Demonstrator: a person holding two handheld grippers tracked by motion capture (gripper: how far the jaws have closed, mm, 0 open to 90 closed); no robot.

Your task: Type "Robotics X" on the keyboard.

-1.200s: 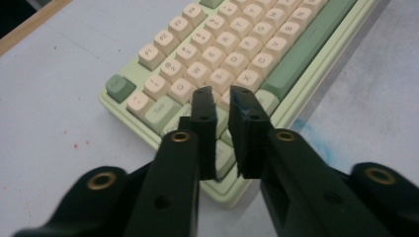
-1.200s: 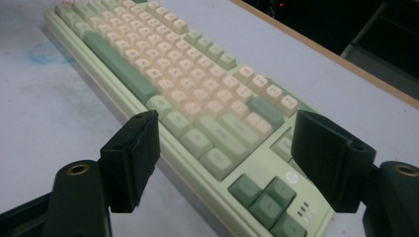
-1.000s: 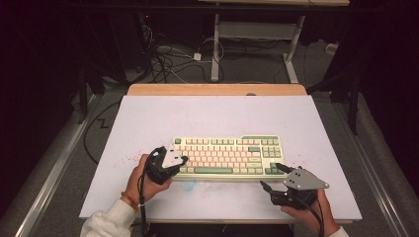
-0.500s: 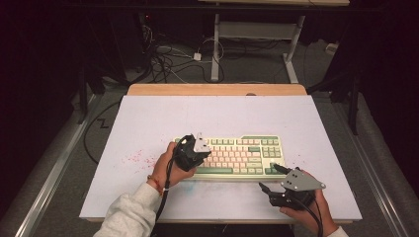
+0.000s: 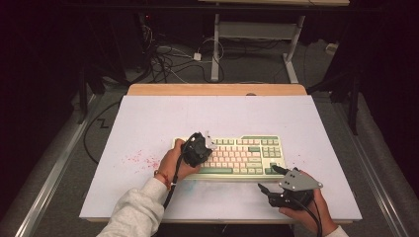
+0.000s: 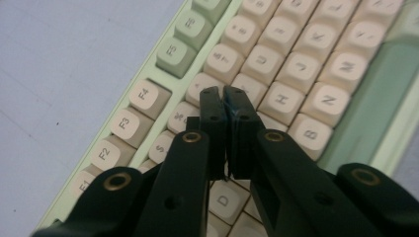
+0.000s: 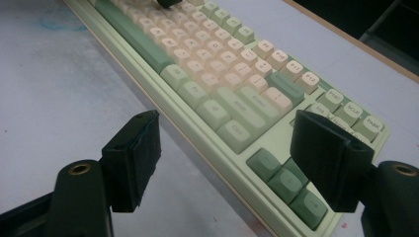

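A cream and green keyboard lies in the middle of the white table. My left gripper hovers over its left half, held by a hand in a light sleeve. In the left gripper view its jaws are pressed together with nothing between them, and the left gripper points down at the cream keys near the number and upper letter rows. My right gripper rests by the keyboard's near right corner. In the right gripper view the right gripper stands wide open over the keyboard's front edge beside the arrow keys.
Red specks mark the table left of the keyboard. A wooden strip runs along the far edge. Beyond it lie cables and a desk frame on a dark floor. A blue smear shows on the table.
My left gripper has travelled right from beside the keyboard's left end to above its keys, with the forearm following. The right gripper has stayed put.
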